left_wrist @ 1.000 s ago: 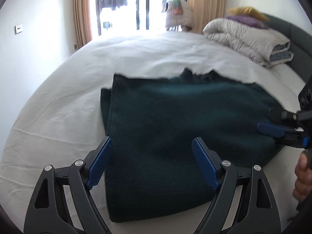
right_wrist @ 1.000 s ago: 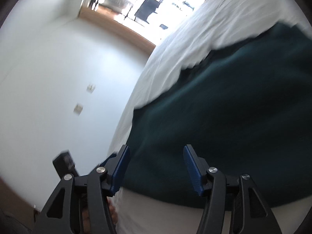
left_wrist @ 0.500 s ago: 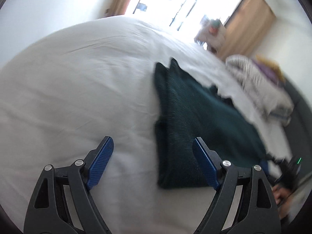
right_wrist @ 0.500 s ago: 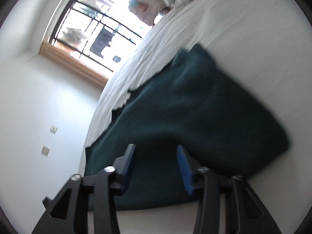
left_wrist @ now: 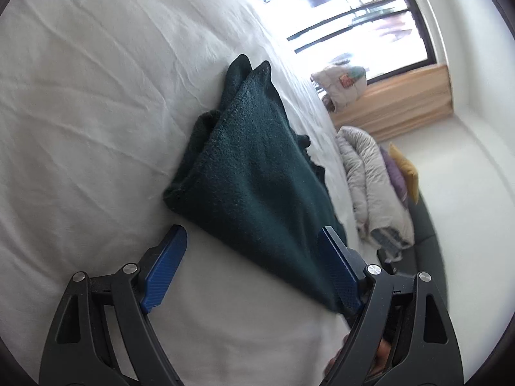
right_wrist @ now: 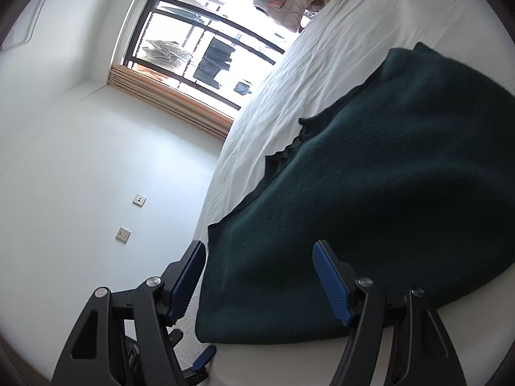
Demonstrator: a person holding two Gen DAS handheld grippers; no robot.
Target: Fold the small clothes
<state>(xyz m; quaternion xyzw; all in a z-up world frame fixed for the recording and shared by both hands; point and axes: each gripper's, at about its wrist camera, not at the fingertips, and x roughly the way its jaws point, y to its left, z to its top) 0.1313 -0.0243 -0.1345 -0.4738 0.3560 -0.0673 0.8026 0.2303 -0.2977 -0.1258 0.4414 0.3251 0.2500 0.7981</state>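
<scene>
Both claws empty: left claw (left_wrist: 249, 270) wide, right claw (right_wrist: 260, 284) just opening over the folded green cloth (left_wrist: 254, 186). Risk: a shallow pinch probably catches only the top layer, and the fold slides apart on the bed (left_wrist: 80, 96).

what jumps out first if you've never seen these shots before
A dark green folded garment lies in the middle of the white bed sheet. Both grippers, left and right, hover at its near edge, jaws open. Behind, a bright window glares beside a rumpled duvet.
</scene>
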